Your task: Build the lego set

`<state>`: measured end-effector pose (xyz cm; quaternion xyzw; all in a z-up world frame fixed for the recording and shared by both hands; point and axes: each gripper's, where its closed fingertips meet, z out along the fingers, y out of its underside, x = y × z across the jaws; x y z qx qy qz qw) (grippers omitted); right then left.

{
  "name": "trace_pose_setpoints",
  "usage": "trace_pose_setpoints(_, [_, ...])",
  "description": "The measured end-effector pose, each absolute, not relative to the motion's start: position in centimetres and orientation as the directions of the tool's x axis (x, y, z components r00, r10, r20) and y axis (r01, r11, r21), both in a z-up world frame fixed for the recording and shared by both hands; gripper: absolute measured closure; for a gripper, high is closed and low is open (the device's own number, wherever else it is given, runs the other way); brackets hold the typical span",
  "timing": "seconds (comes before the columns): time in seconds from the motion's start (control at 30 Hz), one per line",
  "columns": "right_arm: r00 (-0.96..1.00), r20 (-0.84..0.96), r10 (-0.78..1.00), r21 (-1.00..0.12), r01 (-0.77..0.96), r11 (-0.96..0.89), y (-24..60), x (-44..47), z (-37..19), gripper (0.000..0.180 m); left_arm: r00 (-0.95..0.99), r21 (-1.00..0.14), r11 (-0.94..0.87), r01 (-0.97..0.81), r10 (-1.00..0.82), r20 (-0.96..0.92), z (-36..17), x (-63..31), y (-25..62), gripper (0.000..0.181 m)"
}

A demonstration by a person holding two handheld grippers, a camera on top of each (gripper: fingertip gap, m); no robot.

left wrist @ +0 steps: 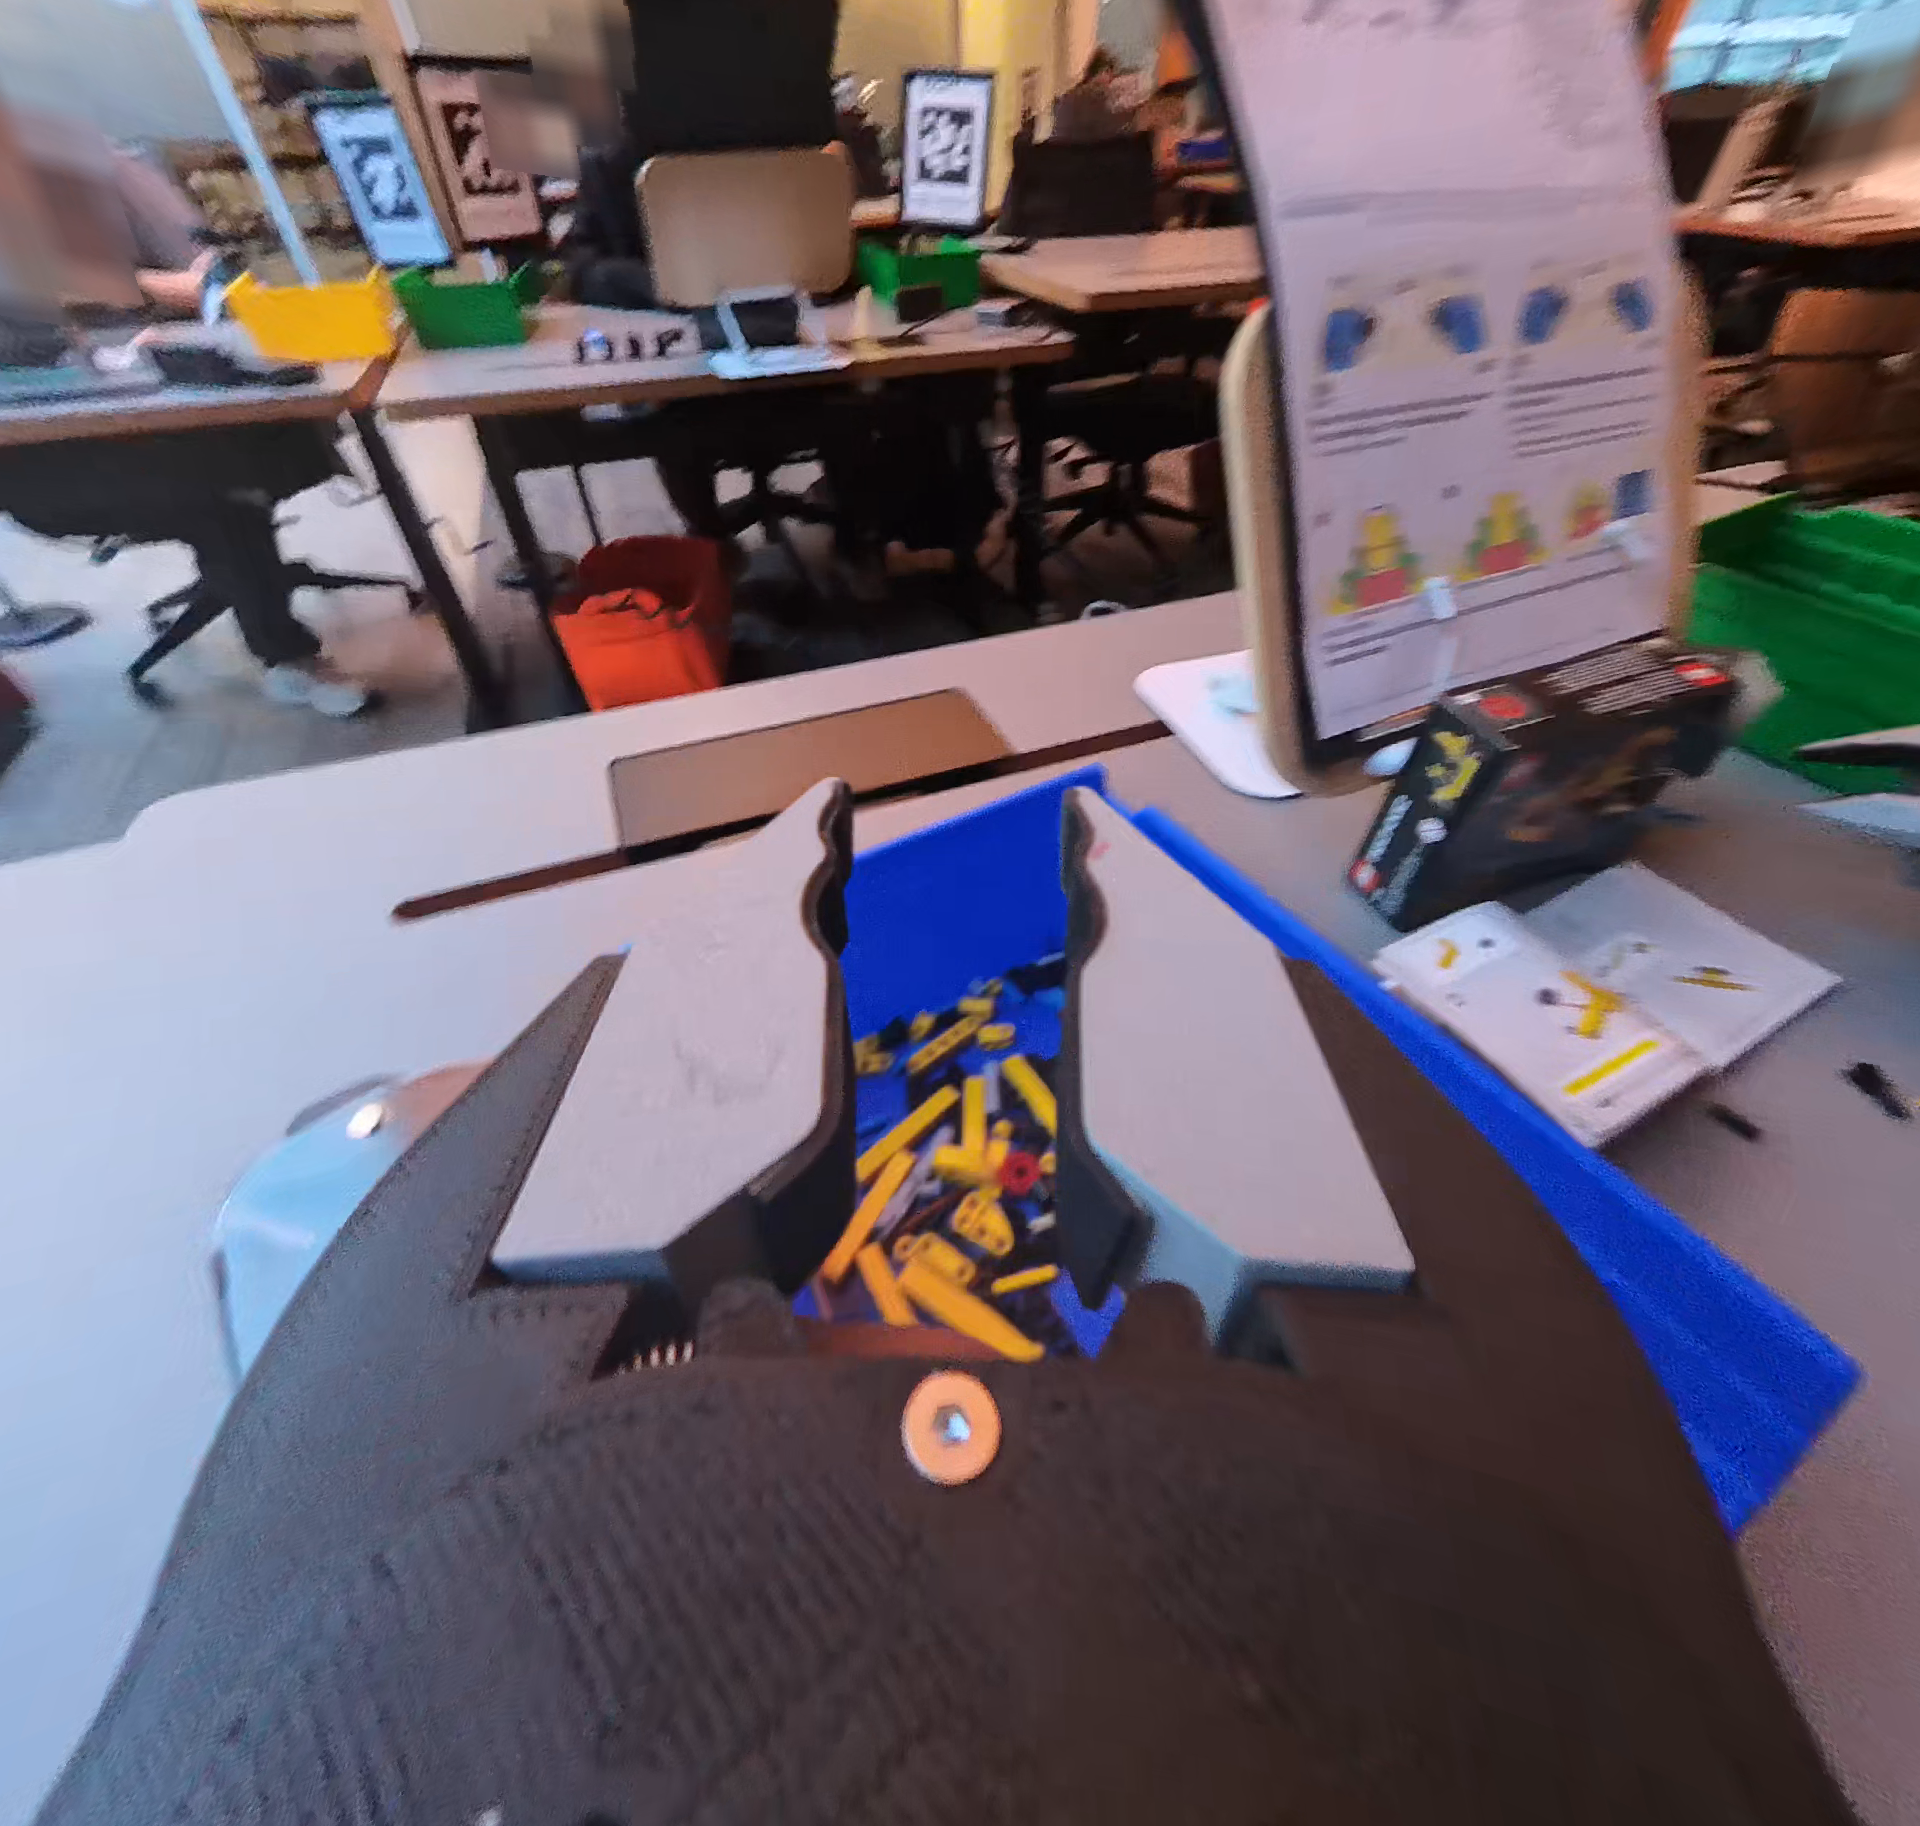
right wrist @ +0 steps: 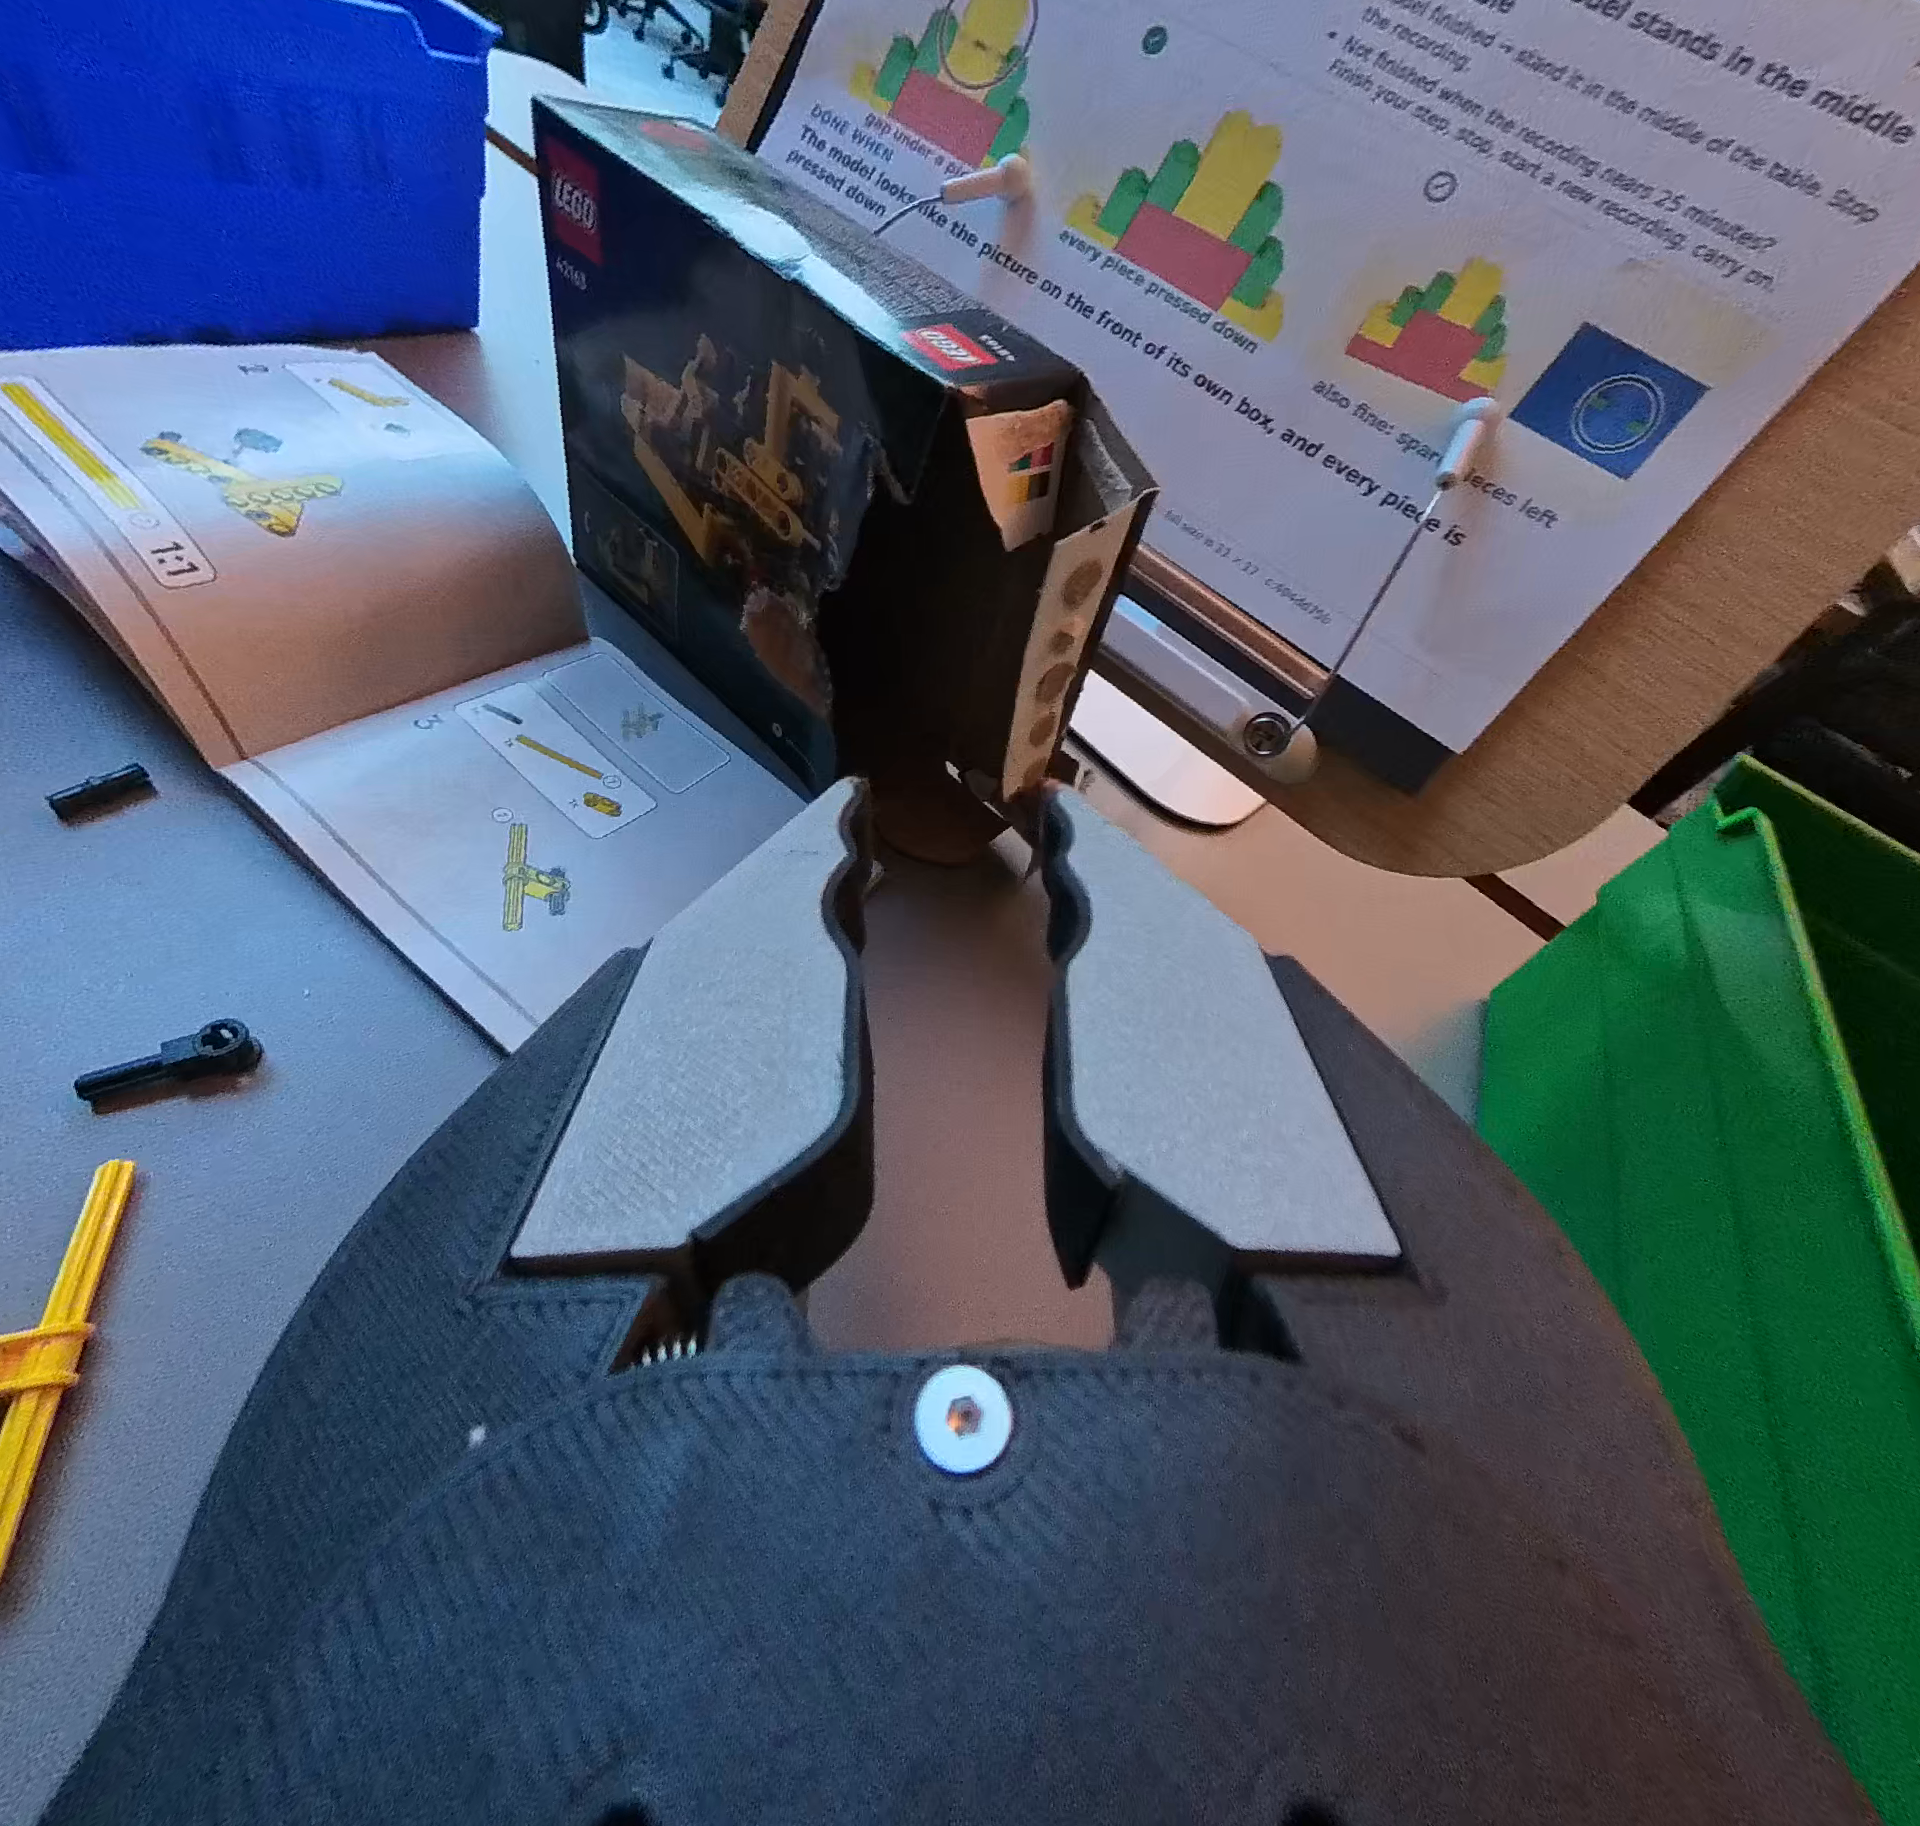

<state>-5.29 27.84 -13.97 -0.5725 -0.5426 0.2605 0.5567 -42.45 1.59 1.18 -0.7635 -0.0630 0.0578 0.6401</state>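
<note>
— Closest in on the left side?
— Black-bodied left gripper [left wrist: 956, 841], its grey fingers parted with a clear gap and nothing held. It hangs over the blue bin [left wrist: 1455, 1101], and between the fingers you see the loose lego pieces [left wrist: 956, 1153], mostly yellow beams with some black bits and one red, lying in the bin's bottom.
— And the right one?
— Right gripper [right wrist: 951, 820] stands parted too, gripping nothing, only bare table [right wrist: 935, 1101] between its fingers. Its tips sit just short of the black lego box [right wrist: 748, 405], which stands upright.
— What's to its left?
— A yellow assembly [right wrist: 47, 1329] of crossed axles at the frame edge, then two small black pins [right wrist: 171, 1054] apart on the table, then the open instruction booklet [right wrist: 343, 654] beside the box.
— Its right?
— A green bin [right wrist: 1714, 1205], close alongside.
— Farther back?
— A printed sheet [right wrist: 1299, 249] clipped on a wooden stand behind the box.
</note>
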Motion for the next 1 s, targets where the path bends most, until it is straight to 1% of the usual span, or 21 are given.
trace_pose_setpoints(0.03, [0.279, 0.3, 0.912, -0.923, 0.325, 0.204, 27.9, -5.2, -13.9, 0.15, 0.982, -0.981, -0.186, 0.048, 0.19, 0.012, 0.4, -43.4, 1.2, 0.142])
trace_pose_setpoints(0.17, [0.276, 0.295, 0.915, -0.923, 0.329, 0.199, 27.9, -5.3, -14.0, 0.151, 0.982, -0.979, -0.157, 0.13, 0.157, 0.105, -1.3, -44.4, 0.0, 0.14])
trace_pose_setpoints(0.2, [0.27, 0.297, 0.916, -0.921, 0.334, 0.2, 27.8, -5.3, -14.1, 0.151, 0.981, -0.981, -0.154, 0.116, 0.173, 0.088, -1.4, -45.0, -0.2, 0.141])
trace_pose_setpoints(0.27, [0.26, 0.302, 0.917, -0.918, 0.339, 0.206, 27.8, -5.5, -14.2, 0.151, 0.965, -0.992, -0.111, 0.06, 0.261, 0.029, -1.4, -47.4, -1.0, 0.151])
trace_pose_setpoints(0.3, [0.257, 0.302, 0.918, -0.917, 0.34, 0.206, 27.8, -5.5, -14.3, 0.151, 0.951, -0.993, -0.107, 0.051, 0.31, 0.016, -1.7, -48.7, -1.4, 0.152])
trace_pose_setpoints(0.37, [0.255, 0.295, 0.921, -0.92, 0.336, 0.201, 27.8, -5.5, -14.3, 0.151, 0.934, -0.988, -0.133, 0.082, 0.356, 0.03, -3.0, -50.1, -1.6, 0.15])
trace_pose_setpoints(0.47, [0.256, 0.281, 0.925, -0.925, 0.328, 0.19, 27.9, -5.4, -14.2, 0.151, 0.935, -0.976, -0.184, 0.119, 0.351, 0.048, -4.6, -50.3, -0.9, 0.148])
trace_pose_setpoints(0.57, [0.255, 0.273, 0.928, -0.928, 0.322, 0.185, 27.9, -5.4, -14.1, 0.152, 0.931, -0.954, -0.281, 0.104, 0.365, -0.006, -6.7, -50.3, -0.3, 0.143])
trace_pose_setpoints(0.63, [0.252, 0.269, 0.929, -0.93, 0.318, 0.183, 27.9, -5.4, -14.1, 0.152, 0.924, -0.942, -0.33, 0.069, 0.376, -0.064, -7.5, -50.4, 0.0, 0.144])
trace_pose_setpoints(0.77, [0.249, 0.252, 0.935, -0.938, 0.301, 0.173, 27.8, -5.3, -13.9, 0.152, 0.923, -0.935, -0.345, 0.076, 0.379, -0.064, -8.1, -50.1, 0.4, 0.141])
trace_pose_setpoints(0.87, [0.247, 0.233, 0.94, -0.945, 0.286, 0.159, 27.8, -5.3, -13.7, 0.152, 0.913, -0.947, -0.313, 0.066, 0.401, -0.069, -7.6, -50.4, 0.4, 0.139])
trace_pose_setpoints(1.0, [0.25, 0.225, 0.942, -0.948, 0.28, 0.152, 27.9, -5.2, -13.6, 0.152, 0.92, -0.946, -0.301, 0.118, 0.392, -0.01, -7.9, -50.1, 0.6, 0.135])
